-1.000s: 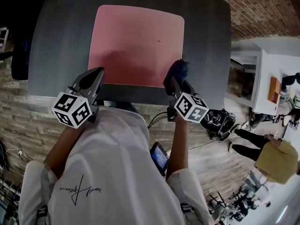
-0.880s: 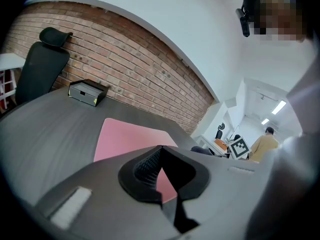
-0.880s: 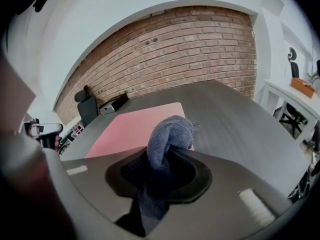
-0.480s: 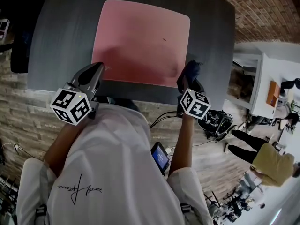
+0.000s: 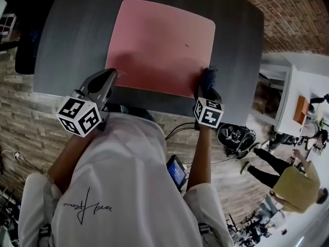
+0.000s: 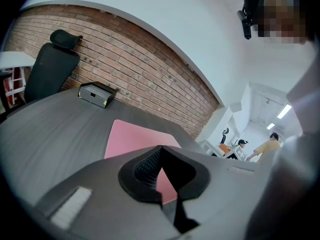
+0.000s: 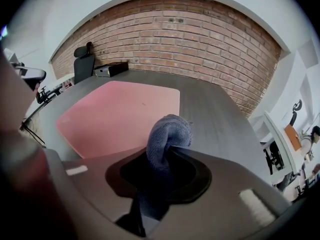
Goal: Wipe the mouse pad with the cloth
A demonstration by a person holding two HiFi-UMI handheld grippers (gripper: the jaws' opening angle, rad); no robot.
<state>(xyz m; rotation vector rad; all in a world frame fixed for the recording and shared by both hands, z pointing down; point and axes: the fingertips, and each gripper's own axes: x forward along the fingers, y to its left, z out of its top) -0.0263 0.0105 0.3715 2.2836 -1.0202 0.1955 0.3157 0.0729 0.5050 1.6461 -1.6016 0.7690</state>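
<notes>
one pink mouse pad (image 5: 159, 45) lay on the dark tabletop (image 5: 72, 40), with two grippers at its near edge. the right gripper (image 5: 206, 86) was clamped on the one blue cloth (image 7: 169, 129), bunched at the pad's near right corner. the left gripper (image 6: 159, 151) was closed on nothing, near the left corner. one black box (image 6: 97, 94) sat farther back.
</notes>
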